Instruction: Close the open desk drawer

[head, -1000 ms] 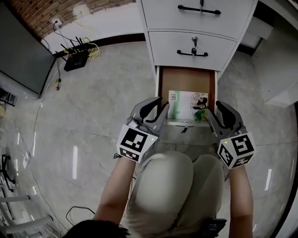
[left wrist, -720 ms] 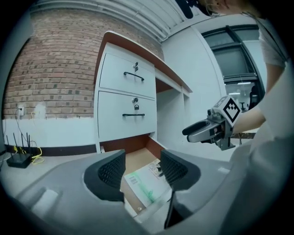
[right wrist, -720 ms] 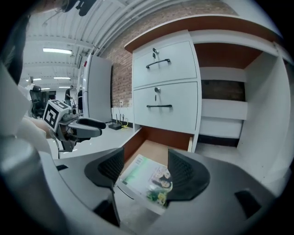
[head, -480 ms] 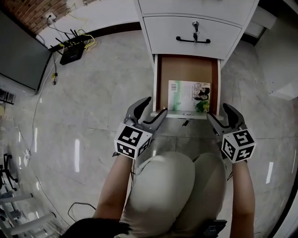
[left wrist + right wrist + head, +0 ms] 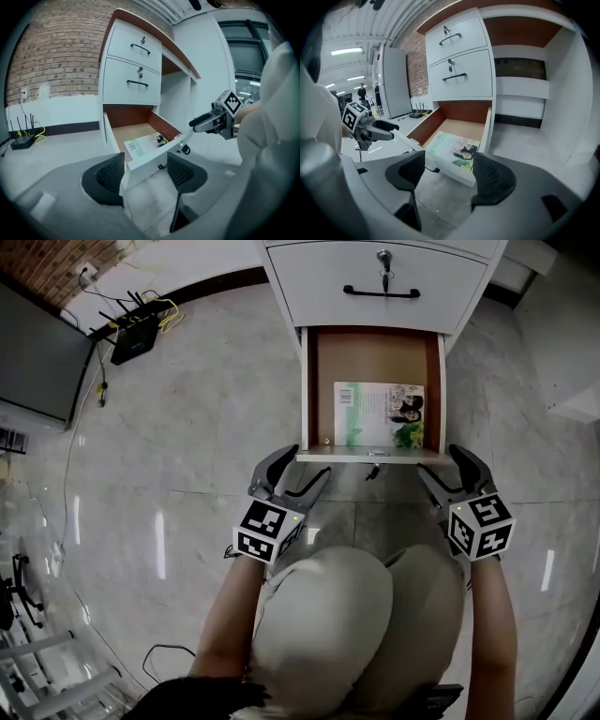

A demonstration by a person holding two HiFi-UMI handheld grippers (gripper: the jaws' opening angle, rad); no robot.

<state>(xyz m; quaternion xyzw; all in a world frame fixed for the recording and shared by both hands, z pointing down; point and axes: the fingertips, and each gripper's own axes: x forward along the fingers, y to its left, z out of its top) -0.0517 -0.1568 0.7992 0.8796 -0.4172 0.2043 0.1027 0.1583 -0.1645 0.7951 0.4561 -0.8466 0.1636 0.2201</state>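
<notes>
The bottom desk drawer stands pulled out at upper centre of the head view, with a magazine lying flat inside. The left gripper and right gripper sit at its front corners. Both sets of jaws have just been opening and are released, a drawer corner between each pair, unpressed.

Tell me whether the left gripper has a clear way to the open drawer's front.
Probably yes: the left gripper is right at the drawer front; its fingers have just been opening, the panel's left corner shows between them, nothing blocks it.
</notes>
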